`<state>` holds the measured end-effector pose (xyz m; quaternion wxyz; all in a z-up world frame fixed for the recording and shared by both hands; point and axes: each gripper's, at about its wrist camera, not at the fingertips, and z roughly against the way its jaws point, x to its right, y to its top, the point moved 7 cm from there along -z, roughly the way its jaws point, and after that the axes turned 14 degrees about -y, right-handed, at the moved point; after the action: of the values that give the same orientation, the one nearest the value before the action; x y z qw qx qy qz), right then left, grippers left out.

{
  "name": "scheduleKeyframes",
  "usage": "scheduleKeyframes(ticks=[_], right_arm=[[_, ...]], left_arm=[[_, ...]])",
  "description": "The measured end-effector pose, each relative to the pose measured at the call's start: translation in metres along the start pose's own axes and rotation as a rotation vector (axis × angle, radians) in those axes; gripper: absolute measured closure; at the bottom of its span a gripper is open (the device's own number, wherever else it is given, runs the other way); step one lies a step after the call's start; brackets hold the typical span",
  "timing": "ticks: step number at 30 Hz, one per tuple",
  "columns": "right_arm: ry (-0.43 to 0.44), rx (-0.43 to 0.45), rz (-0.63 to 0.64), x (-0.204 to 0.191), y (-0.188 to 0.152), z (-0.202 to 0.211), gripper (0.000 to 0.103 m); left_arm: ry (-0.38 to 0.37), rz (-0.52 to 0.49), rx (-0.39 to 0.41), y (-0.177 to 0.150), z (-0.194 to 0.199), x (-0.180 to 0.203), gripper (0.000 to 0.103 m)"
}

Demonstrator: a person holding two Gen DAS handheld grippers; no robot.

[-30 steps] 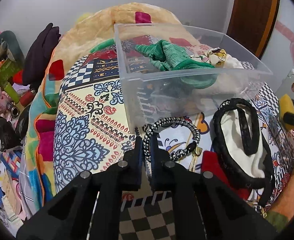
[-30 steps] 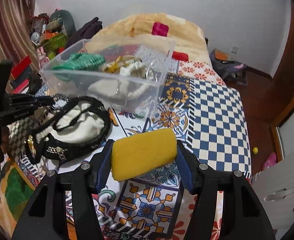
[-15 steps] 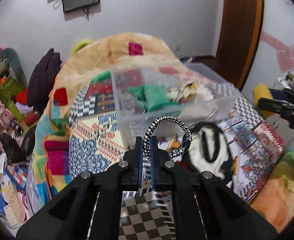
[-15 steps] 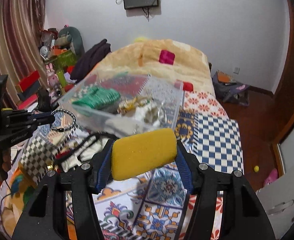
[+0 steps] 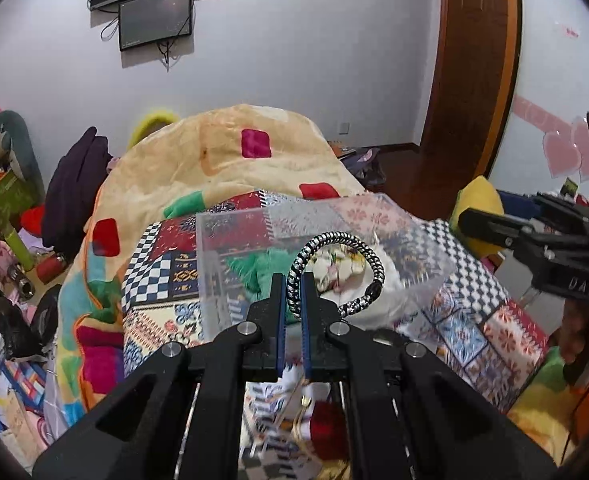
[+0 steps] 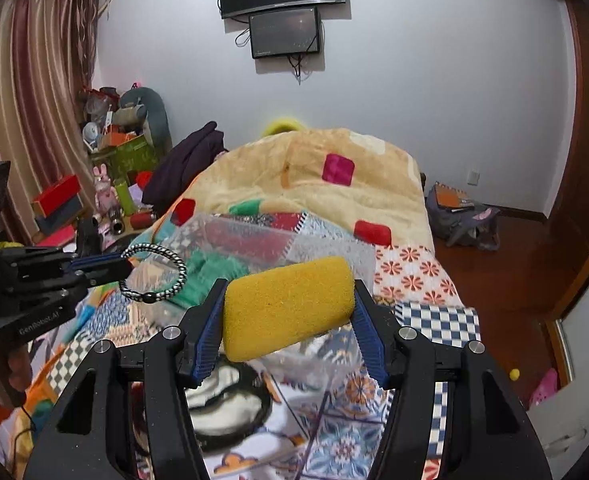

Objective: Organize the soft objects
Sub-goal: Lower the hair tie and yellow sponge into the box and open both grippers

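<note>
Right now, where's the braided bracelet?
The bracelet is pinched in the left gripper, held up in the air in front of the clear bin on the bed; the right wrist view shows it left of the sponge.

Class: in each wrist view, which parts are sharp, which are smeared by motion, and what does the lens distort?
Left wrist view: the braided bracelet and left gripper are sharp, the clear plastic bin smeared, the door frame bowed. Right wrist view: the yellow sponge is crisp, the bedspread under it blurred, the corners black.
</note>
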<state>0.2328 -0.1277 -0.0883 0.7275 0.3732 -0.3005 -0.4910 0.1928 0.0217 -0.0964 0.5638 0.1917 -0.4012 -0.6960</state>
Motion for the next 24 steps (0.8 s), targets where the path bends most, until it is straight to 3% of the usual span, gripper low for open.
scheduleKeyframes(ticks=[10, 17, 24], right_arm=[[-0.012, -0.067, 0.006, -0.008, 0.002, -0.045, 0.047], [-0.019, -0.159, 0.043, -0.017, -0.018, -0.076, 0.046], [-0.037, -0.19, 0.089, -0.02, -0.026, -0.084, 0.045]], left_arm=[[-0.004, 0.057, -0.052, 0.005, -0.044, -0.015, 0.098], [-0.002, 0.055, -0.093, -0.001, -0.068, -0.017, 0.098], [0.0, 0.027, -0.136, -0.006, -0.077, -0.01, 0.097]])
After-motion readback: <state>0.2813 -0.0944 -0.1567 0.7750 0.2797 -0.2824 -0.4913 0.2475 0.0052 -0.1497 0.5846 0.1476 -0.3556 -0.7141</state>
